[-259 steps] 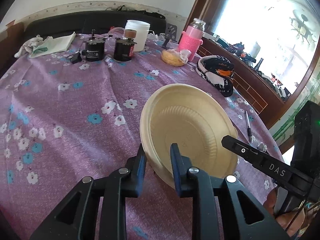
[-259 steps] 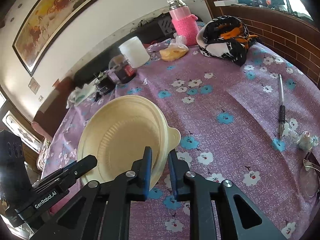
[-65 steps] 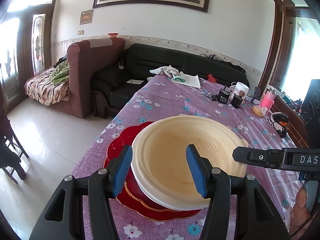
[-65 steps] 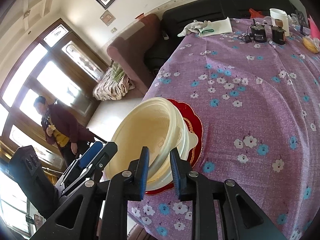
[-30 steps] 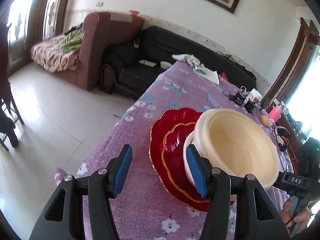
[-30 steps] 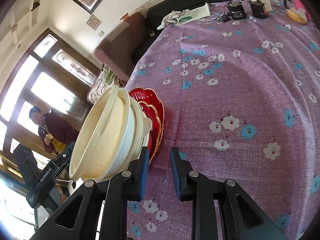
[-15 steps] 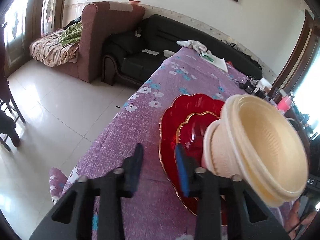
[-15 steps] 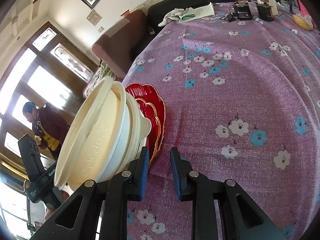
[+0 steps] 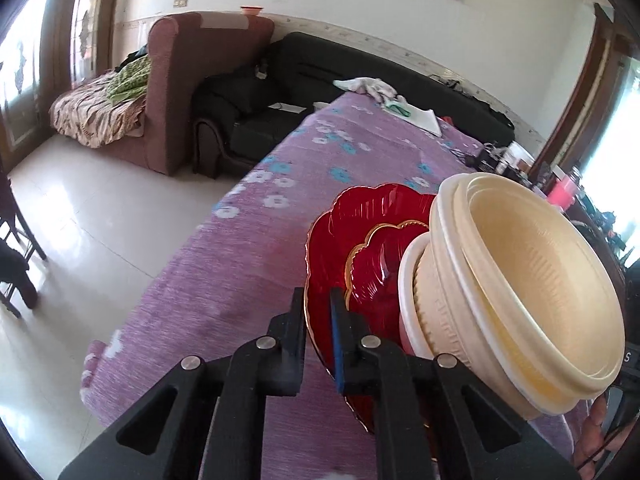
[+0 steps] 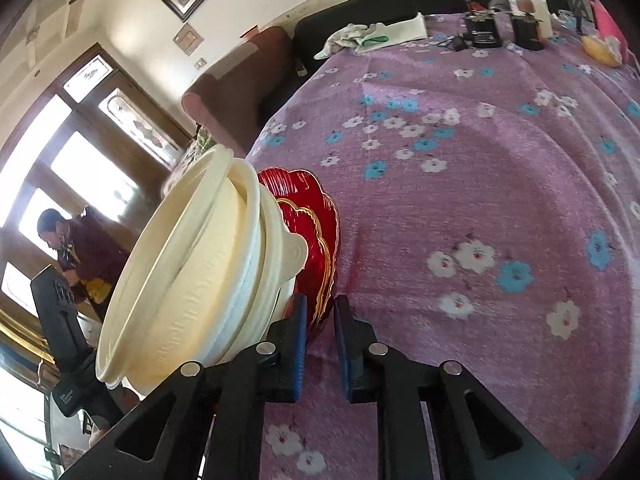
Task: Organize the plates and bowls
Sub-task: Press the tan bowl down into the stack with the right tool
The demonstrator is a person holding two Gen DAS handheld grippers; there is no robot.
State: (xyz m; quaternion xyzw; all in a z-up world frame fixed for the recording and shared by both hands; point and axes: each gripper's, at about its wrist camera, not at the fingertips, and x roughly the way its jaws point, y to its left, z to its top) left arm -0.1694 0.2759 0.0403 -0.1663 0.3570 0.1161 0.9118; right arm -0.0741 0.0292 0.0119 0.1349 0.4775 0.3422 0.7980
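Observation:
A stack of cream bowls sits on two nested red scalloped plates on the purple flowered tablecloth. My left gripper is shut on the near rim of the large red plate. In the right wrist view the same cream bowls lean left on the red plates. My right gripper is shut on the edge of the red plates. The other gripper's body shows behind the bowls.
The stack stands near the table's edge, with tiled floor below. A brown armchair and a black sofa lie beyond. Cloths, dark jars and a white tub sit at the table's far end. A person stands by the doors.
My left gripper was open around the bowls a second ago; it has dropped to the red plate's rim and shut on it. My right gripper has moved onto the plates' edge.

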